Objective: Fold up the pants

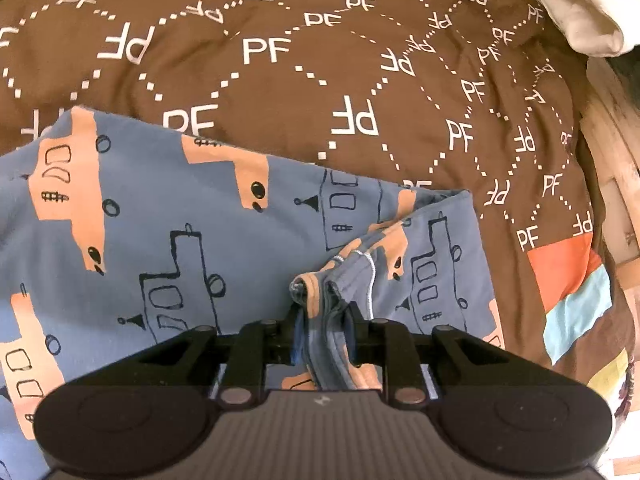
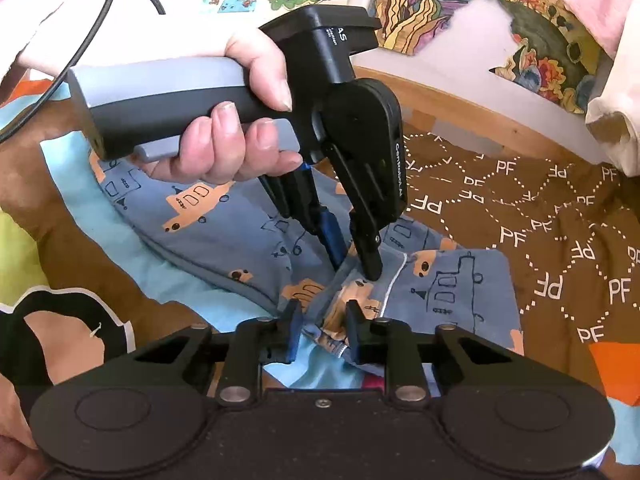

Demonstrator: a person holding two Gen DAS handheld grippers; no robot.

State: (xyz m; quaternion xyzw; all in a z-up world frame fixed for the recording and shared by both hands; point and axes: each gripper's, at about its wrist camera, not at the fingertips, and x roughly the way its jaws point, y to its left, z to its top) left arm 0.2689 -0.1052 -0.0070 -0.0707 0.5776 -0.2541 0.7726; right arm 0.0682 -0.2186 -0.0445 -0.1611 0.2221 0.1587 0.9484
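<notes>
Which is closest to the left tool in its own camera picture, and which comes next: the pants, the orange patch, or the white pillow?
1. The pants: pinched in the left tool, right at the bottom middle.
2. The orange patch: on the brown blanket, off to the right.
3. The white pillow: far away in the top right corner.

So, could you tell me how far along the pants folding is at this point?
Early to midway. The blue pants lie on the brown quilt, with one end apparently doubled over. In hand: the left gripper is pinching a bunched edge, and the right gripper is closed on the fabric beside it. Left: carrying that edge across to complete the fold, then smoothing; no tidy final stack shows yet.
</notes>
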